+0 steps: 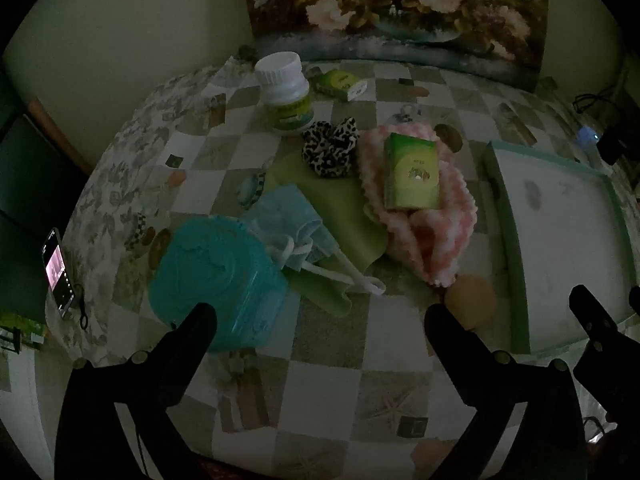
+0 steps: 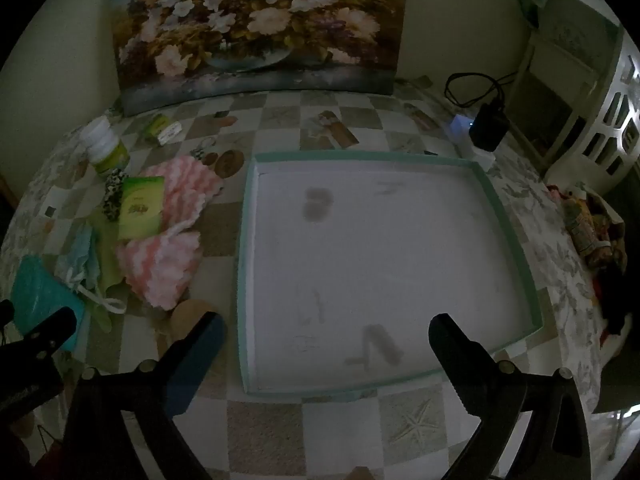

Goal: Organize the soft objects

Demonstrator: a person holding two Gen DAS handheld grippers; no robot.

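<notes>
A heap of soft things lies on the checkered table: a pink-white cloth (image 1: 432, 224) (image 2: 168, 256), a leopard scrunchie (image 1: 330, 152), a light green cloth (image 1: 348, 208), a blue face mask (image 1: 288, 224) and a teal wipes pack (image 1: 216, 276) (image 2: 36, 292). A green carton (image 1: 412, 172) (image 2: 142, 208) lies on the pink cloth. A tan round sponge (image 1: 472, 300) (image 2: 188, 312) sits by the white tray (image 2: 248, 240) (image 1: 516, 260). My left gripper (image 1: 320, 320) is open, near the wipes pack. My right gripper (image 2: 326, 330) is open over the tray's near part.
A white pill bottle (image 1: 286, 92) and a small green box (image 1: 340, 84) stand at the back by a flower painting (image 2: 260, 28). A phone (image 1: 58, 276) lies at the left edge. A black charger with cable (image 2: 488, 124) sits at the back right.
</notes>
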